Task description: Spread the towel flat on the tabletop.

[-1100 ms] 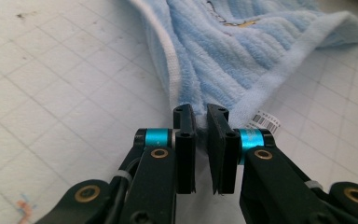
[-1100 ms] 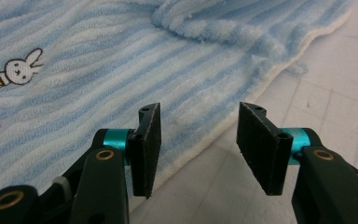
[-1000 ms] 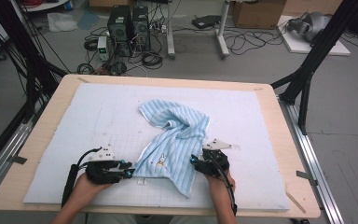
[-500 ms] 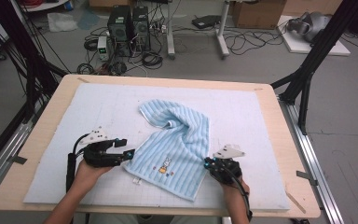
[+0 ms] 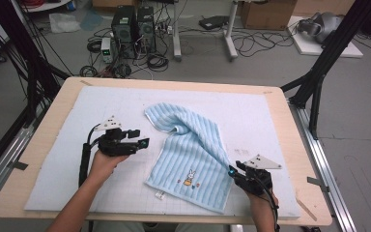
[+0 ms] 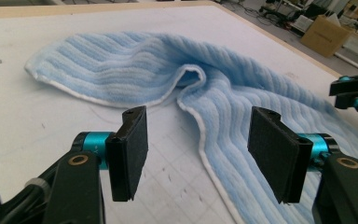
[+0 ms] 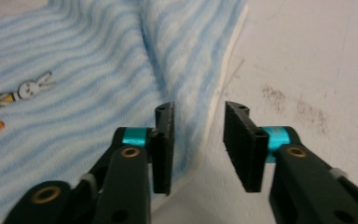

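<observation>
The wooden table (image 5: 290,125) takes up most of the high view, with a pale blue-white mat (image 5: 67,159) laid over it. The striped blue towel (image 5: 193,150) is found in the middle of the frame, stretched from upper left down to lower centre, with a hump bunched along its upper right side, so the flattening looks only partly done (the lower half with the little rabbit print lies fairly flat already). The ridge and the folded upper end are judged to be what's left.

The left gripper (image 5: 144,142) is seen at centre left, jaws spread wide, gripping nothing, just off the towel's left edge. The right gripper (image 5: 231,172) sits at lower right, jaws parted narrowly around the towel's right hem, not closed on it.

In the left gripper view the curled-over white hem (image 6: 186,88) is shown up close, which is lost from above. Dark smudges (image 7: 289,105) on the mat are made clearer in the right gripper view.
</observation>
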Demonstrator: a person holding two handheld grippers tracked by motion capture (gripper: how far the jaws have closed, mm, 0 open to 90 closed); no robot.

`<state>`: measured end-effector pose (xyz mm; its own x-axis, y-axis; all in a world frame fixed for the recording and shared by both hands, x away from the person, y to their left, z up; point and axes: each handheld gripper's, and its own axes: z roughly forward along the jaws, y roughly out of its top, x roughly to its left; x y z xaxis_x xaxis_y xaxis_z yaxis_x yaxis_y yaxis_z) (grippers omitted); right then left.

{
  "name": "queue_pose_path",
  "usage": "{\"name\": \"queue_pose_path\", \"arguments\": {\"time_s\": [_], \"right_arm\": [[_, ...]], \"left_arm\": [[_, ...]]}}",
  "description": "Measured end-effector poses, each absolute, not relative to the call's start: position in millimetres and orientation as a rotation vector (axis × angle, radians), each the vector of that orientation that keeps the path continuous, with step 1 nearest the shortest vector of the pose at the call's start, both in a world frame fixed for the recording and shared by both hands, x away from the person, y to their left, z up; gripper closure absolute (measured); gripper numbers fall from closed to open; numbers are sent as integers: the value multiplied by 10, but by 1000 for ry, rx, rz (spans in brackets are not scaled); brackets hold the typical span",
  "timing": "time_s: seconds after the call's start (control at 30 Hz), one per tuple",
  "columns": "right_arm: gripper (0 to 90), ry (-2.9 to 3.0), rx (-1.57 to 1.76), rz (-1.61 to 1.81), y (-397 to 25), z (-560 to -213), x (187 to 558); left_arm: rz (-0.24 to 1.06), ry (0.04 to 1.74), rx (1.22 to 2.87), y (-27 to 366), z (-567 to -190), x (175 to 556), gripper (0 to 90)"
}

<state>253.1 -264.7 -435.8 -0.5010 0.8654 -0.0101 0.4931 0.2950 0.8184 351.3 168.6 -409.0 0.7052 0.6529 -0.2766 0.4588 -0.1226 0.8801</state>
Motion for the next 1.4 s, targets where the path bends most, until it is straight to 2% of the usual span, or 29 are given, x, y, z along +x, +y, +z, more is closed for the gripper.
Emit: {"name": "queue_pose_path", "arguments": {"time_s": [0.07,0.2,0.33,0.4,0.67,0.9,0.93,1.0,1.03,1.07,1.23,1.4], "right_arm": [[557,2098,1199,1111,-2633,-4339,2551],[525,2095,1202,1128,-2622,-4310,2604],[519,2080,1193,1146,-2637,-4284,2620],[516,2073,1207,1162,-2671,-4282,2648],[516,2063,1202,1195,-2718,-4289,2761],[514,2057,1204,1208,-2771,-4299,2794],[513,2058,1205,1209,-2772,-4303,2799],[512,2058,1207,1210,-2769,-4317,2811],[511,2059,1212,1209,-2764,-4324,2818],[511,2064,1219,1205,-2759,-4331,2826],[518,2049,1243,1226,-2743,-4327,2896],[567,2046,1263,1175,-2637,-4265,3062]], "left_arm": [[206,885,1756,1631,-4098,3589,383],[228,916,1786,1512,-4146,3748,382],[229,935,1807,1434,-4189,3859,401],[252,940,1838,1367,-4214,3952,440],[313,944,1968,1049,-4370,4318,393],[348,915,2054,894,-4503,4385,407],[377,912,2068,888,-4499,4384,428],[409,897,2093,904,-4483,4375,554],[398,886,2098,923,-4474,4373,657],[398,886,2098,923,-4474,4373,832],[328,909,2073,1115,-4380,4348,860],[318,905,2016,1304,-4280,4268,860]]}}
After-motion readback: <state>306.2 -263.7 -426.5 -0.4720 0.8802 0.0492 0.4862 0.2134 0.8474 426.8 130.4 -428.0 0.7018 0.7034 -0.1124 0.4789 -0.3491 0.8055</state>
